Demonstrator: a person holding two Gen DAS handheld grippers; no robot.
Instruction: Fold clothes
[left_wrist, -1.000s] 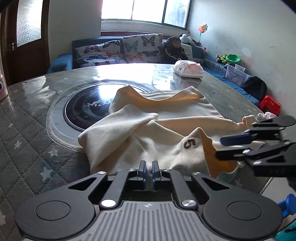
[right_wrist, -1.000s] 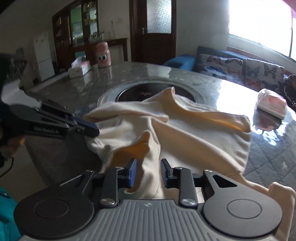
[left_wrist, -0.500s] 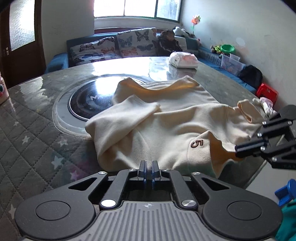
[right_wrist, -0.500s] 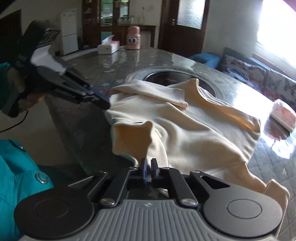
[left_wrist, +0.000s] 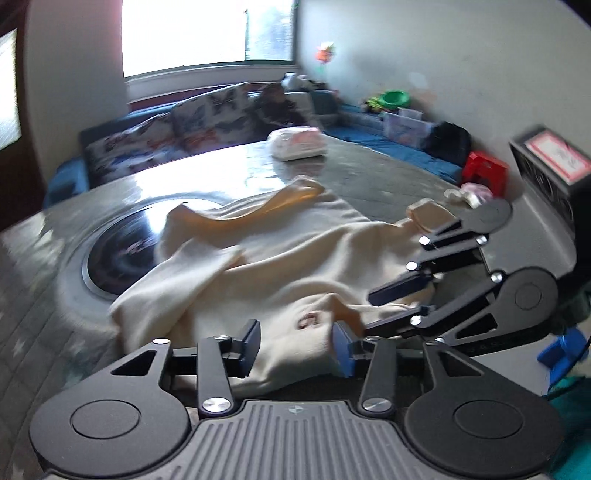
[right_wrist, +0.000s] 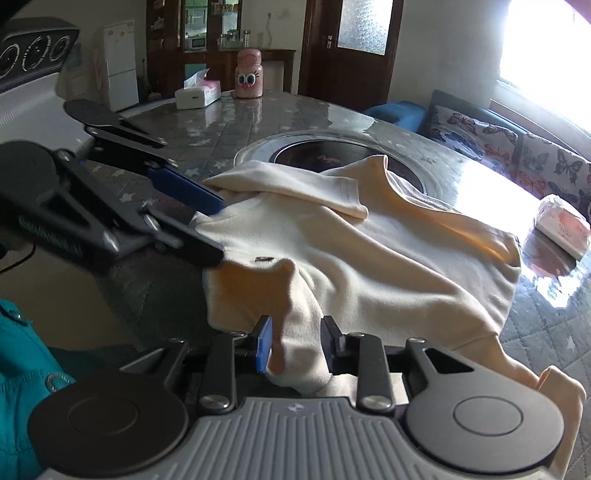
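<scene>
Lying rumpled across the near part of the desk (right_wrist: 258, 122), the cream sweatshirt (right_wrist: 388, 266) drapes its near hem over the edge — soft, light, limp cloth that will sag and slide on the glossy top. Both jaws are opening: the left hand-held gripper (left_wrist: 295, 345) and right hand-held gripper (right_wrist: 297, 343) each straddle a hem fold, unpinched. Best hold, I judge — hem corners or shoulder seams.

Garment (right_wrist: 369, 258) on table (right_wrist: 229, 122), tissue pack (right_wrist: 563, 225) behind.
</scene>
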